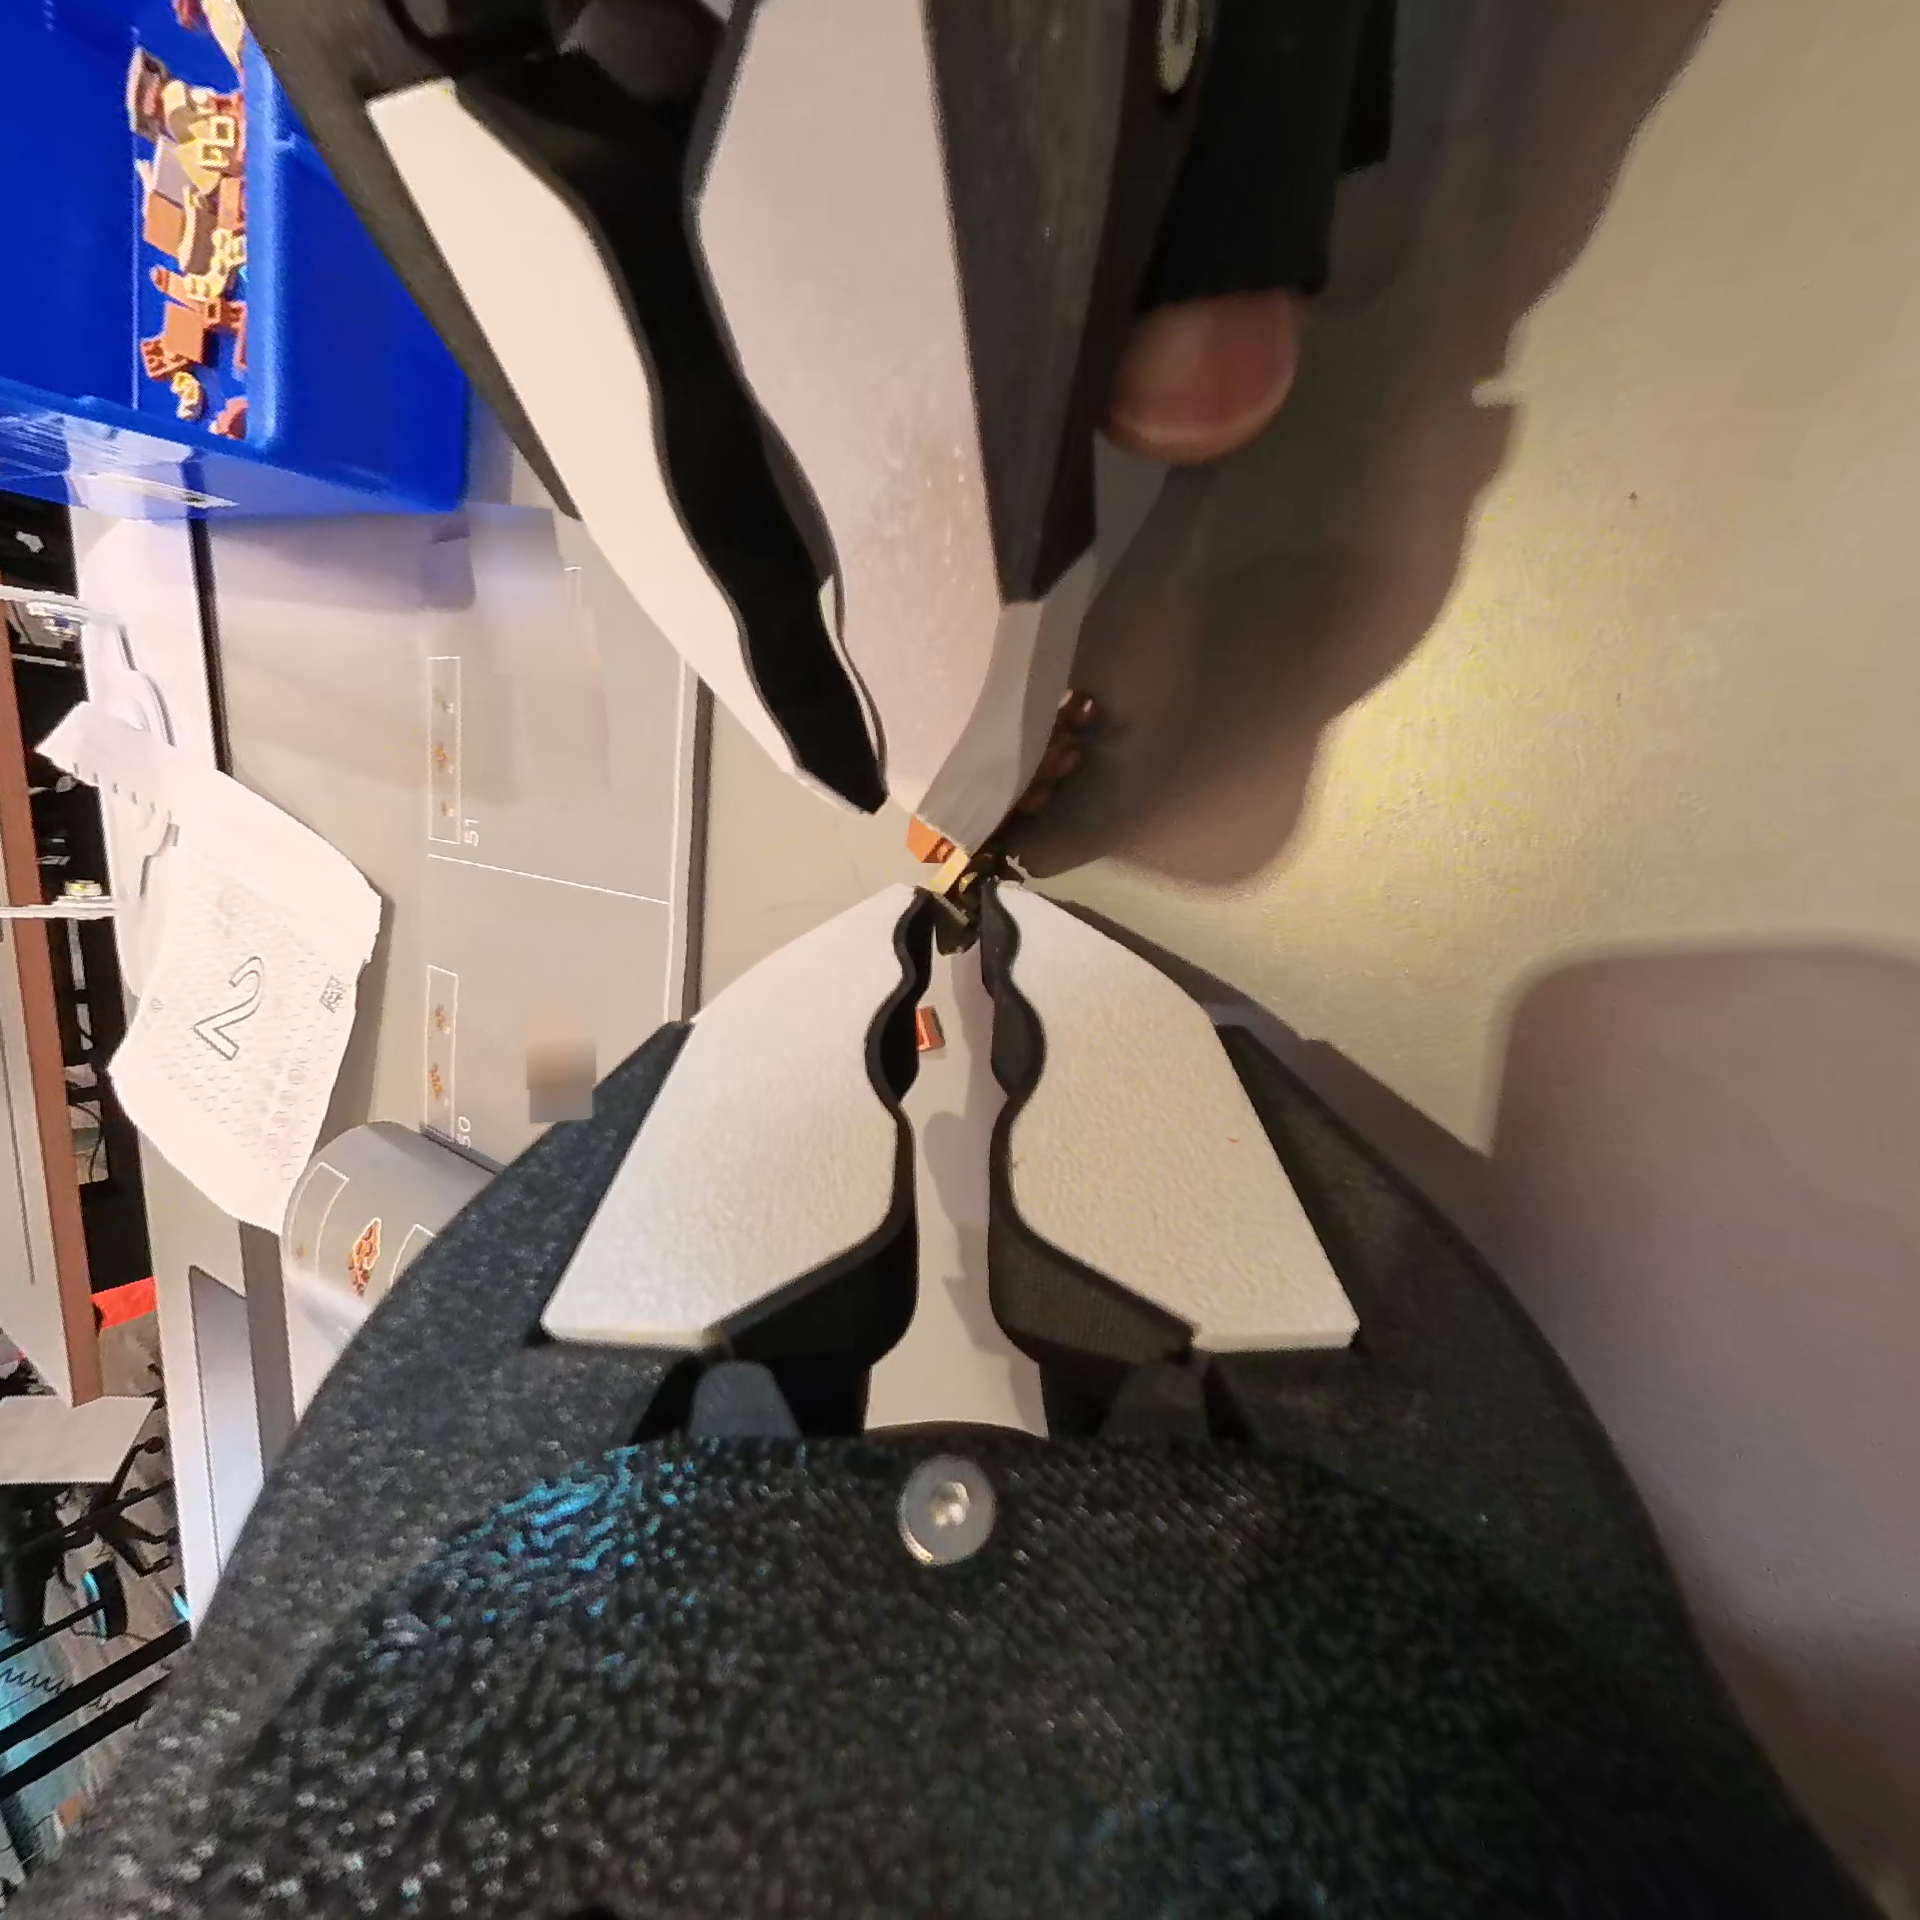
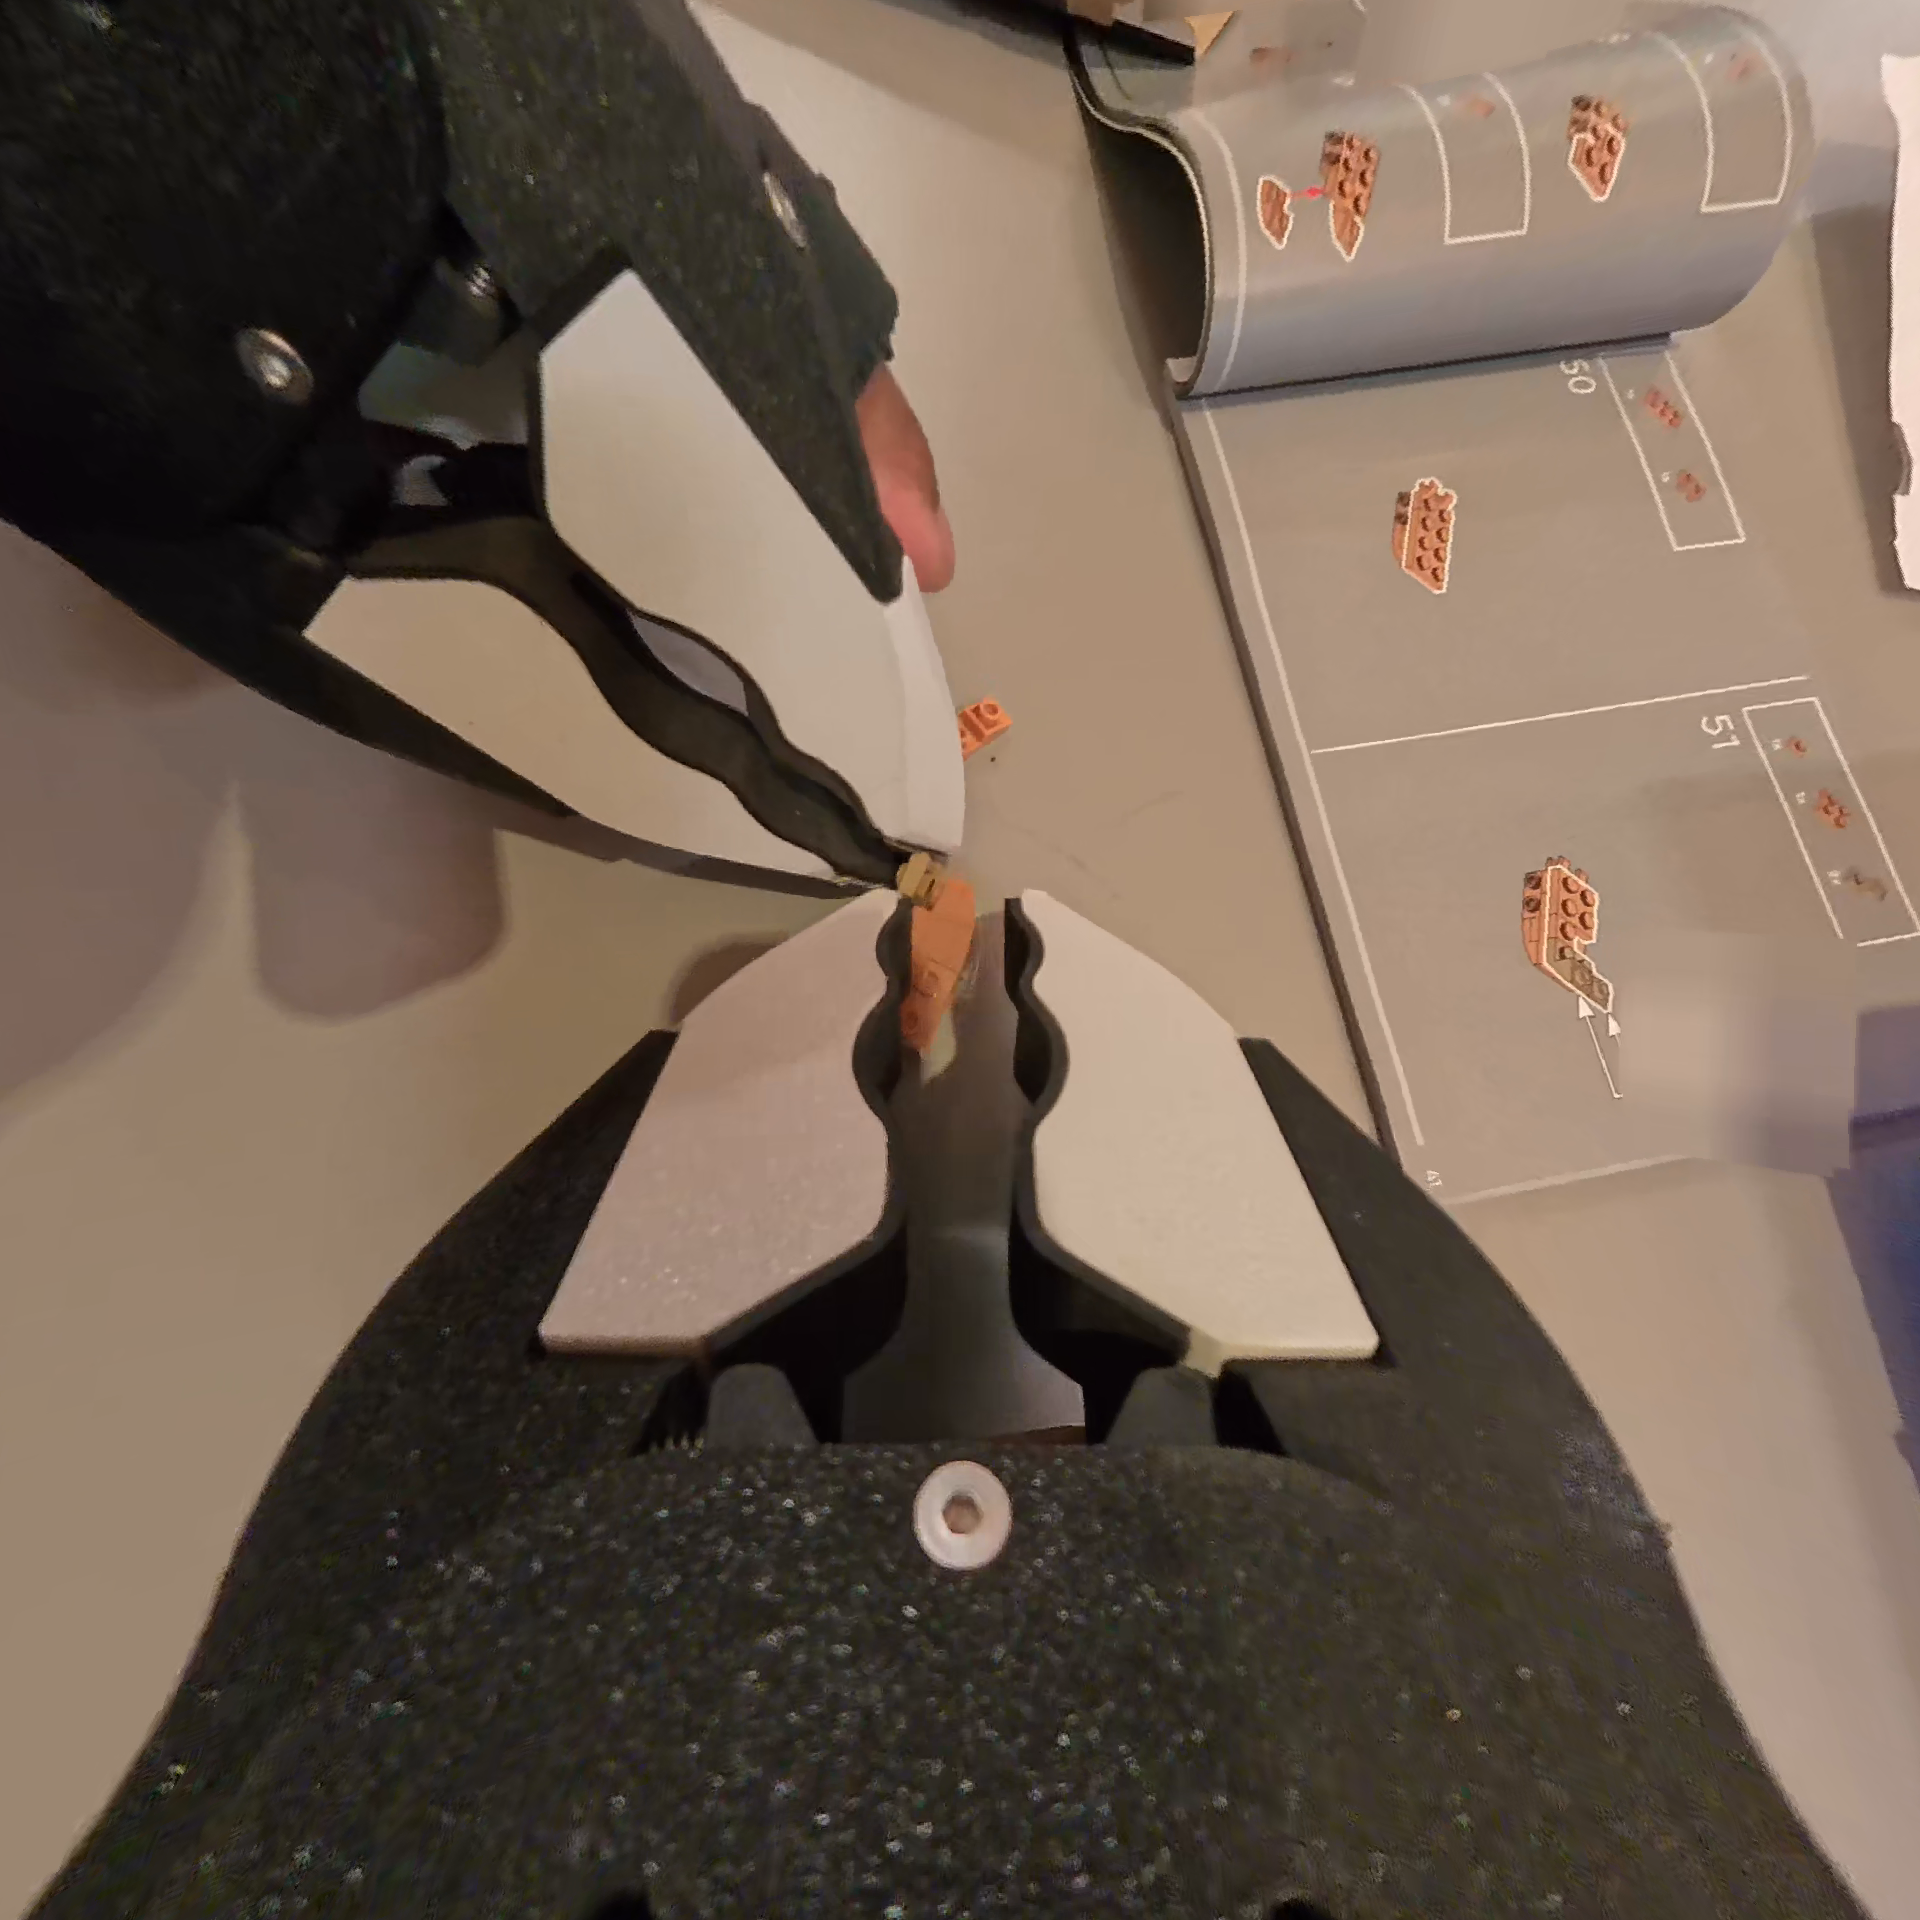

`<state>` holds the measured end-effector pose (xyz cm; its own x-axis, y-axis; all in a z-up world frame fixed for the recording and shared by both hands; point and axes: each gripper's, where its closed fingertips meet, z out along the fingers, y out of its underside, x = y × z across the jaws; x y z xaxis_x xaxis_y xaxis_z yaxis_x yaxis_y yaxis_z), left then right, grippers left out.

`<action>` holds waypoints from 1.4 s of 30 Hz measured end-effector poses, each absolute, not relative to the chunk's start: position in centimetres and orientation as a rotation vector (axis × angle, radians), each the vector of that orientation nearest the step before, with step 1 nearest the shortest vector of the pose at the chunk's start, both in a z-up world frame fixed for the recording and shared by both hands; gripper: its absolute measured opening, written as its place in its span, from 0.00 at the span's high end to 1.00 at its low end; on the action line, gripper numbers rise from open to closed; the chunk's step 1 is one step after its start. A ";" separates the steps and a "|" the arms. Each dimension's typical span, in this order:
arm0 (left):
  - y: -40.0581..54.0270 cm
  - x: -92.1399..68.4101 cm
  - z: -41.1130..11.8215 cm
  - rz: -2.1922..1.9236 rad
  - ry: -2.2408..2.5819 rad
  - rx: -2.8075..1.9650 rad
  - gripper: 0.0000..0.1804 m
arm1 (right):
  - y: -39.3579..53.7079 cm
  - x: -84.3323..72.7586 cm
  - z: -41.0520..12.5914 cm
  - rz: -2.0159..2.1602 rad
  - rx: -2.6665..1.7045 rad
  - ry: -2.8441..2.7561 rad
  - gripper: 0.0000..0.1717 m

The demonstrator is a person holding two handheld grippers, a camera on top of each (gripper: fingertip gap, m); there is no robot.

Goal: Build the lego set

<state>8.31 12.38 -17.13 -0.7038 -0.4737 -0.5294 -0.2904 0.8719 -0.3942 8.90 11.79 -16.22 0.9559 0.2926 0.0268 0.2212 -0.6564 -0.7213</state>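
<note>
Two pairs of tongs meet tip to tip above the table (image 2: 1091, 675), and what matters is how their two pieces line up. The left tongs (image 2: 891, 871) are nearly closed, pinching a small tan brick (image 2: 916, 876) at the very tips. The right tongs (image 2: 951, 925) stand narrowly apart around an orange brick assembly (image 2: 940, 966), though pad contact on its far side is unclear. Its long axis runs back along the fingers, and its front end touches the tan brick just ahead of the tips. A loose orange brick (image 2: 985, 719) lies beyond the left tongs, and an open instruction booklet (image 2: 1507, 831) sits well off to the right tongs' right side.
</note>
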 end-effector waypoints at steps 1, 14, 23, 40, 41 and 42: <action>12.4 8.3 -17.1 -0.373 2.392 -0.550 0.95 | 11.8 8.9 -16.3 0.115 -2.320 -0.354 0.90; 12.4 8.5 -17.2 -0.357 2.393 -0.546 0.95 | 11.9 8.7 -16.5 0.141 -2.383 -0.335 0.92; 12.5 8.5 -17.4 -0.356 2.396 -0.549 0.95 | 11.9 8.4 -16.7 0.162 -2.376 -0.378 0.92; 12.5 8.6 -17.3 -0.338 2.386 -0.520 0.94 | 12.3 8.5 -16.6 0.137 -2.324 -0.474 0.94; 12.5 8.6 -17.3 -0.338 2.386 -0.520 0.94 | 12.3 8.5 -16.6 0.137 -2.321 -0.479 0.94; 12.5 8.5 -17.3 -0.338 2.385 -0.520 0.94 | 12.3 8.5 -16.6 0.136 -2.318 -0.483 0.94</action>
